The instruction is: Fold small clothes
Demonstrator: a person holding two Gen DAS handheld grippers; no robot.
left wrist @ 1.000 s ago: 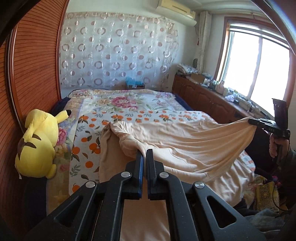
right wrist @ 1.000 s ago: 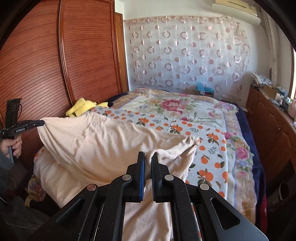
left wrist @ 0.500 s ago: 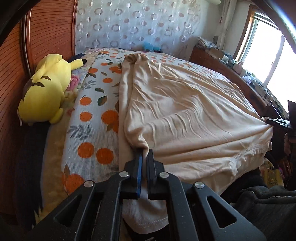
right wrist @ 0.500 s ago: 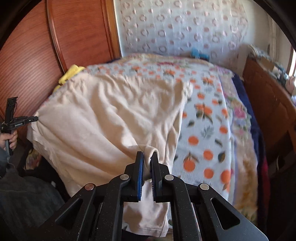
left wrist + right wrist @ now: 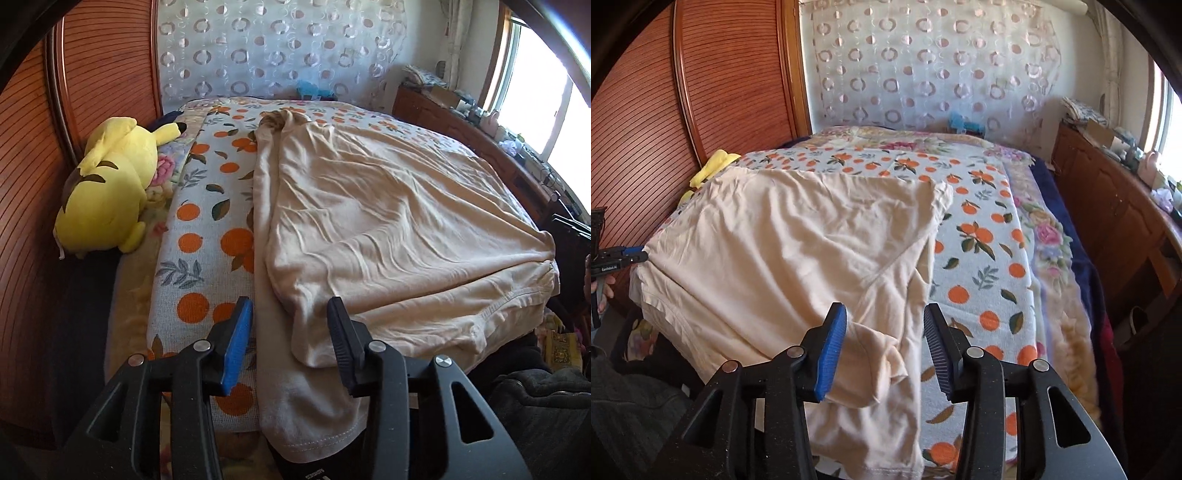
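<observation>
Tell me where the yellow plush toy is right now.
In the left wrist view the yellow plush toy lies at the bed's left edge against the wooden wardrobe door, apart from the beige garment spread to its right.

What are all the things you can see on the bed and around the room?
shirt: one, cream, spread flat on the bed, hem over the near edge.
blanket: one, white with oranges, under the shirt.
plush toy: one, yellow, at the bed's left edge by the wooden doors.
wooden doors: brown, slatted, left of the bed.
curtain: one, white with circles, behind the bed.
cabinet: one, brown, under the window, cluttered top.
window: one, bright, right side.
left gripper: black with a blue pad, open over the shirt's left edge.
right gripper: black with a blue pad, open over a sleeve.
</observation>
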